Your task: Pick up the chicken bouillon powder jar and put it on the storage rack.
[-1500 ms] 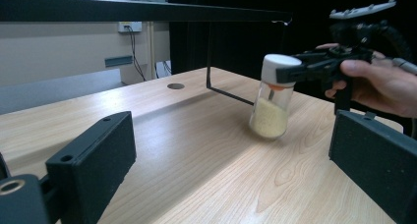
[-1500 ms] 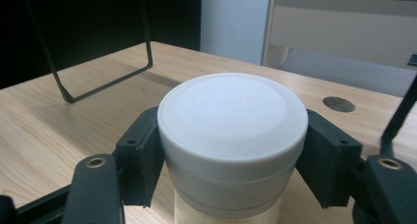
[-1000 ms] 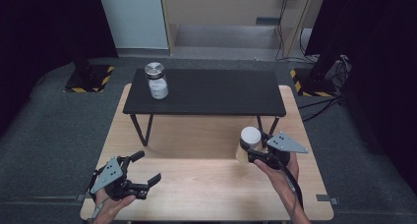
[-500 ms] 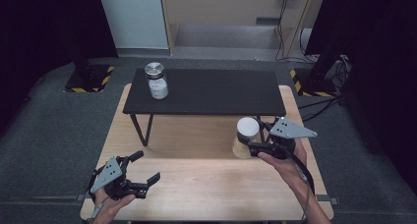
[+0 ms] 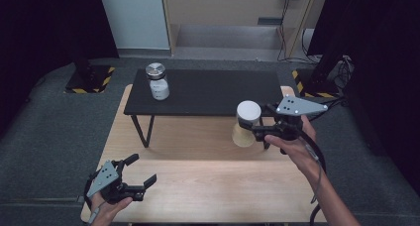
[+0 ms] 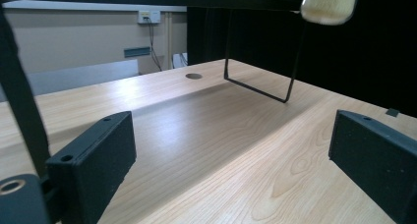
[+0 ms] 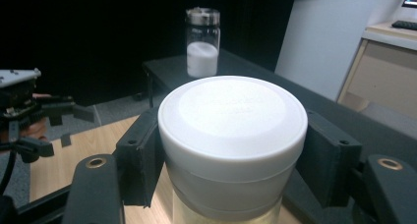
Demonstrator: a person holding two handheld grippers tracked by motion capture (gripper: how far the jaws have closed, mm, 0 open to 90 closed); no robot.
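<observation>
A jar with a white lid (image 5: 247, 116) and pale yellowish contents hangs above the wooden table, held up in the air by my right gripper (image 5: 258, 128). In the right gripper view both black pads press on the jar's white lid (image 7: 232, 117) from either side. A glass jar with a metal lid (image 5: 157, 81), half full of white powder, stands on the left end of the black shelf (image 5: 213, 92); it is also the metal-lidded jar (image 7: 202, 41) in the right gripper view. My left gripper (image 5: 141, 172) rests low over the table's front left corner, open and holding nothing.
The black shelf stands on thin metal legs (image 6: 255, 62) over the back of the wooden table (image 5: 208, 181). A small round hole (image 6: 193, 76) is in the tabletop. Grey carpet surrounds the table, and cables hang on the far wall.
My right gripper has lifted the white-lidded jar off the table and carried it toward the black shelf. The left gripper has stayed in place.
</observation>
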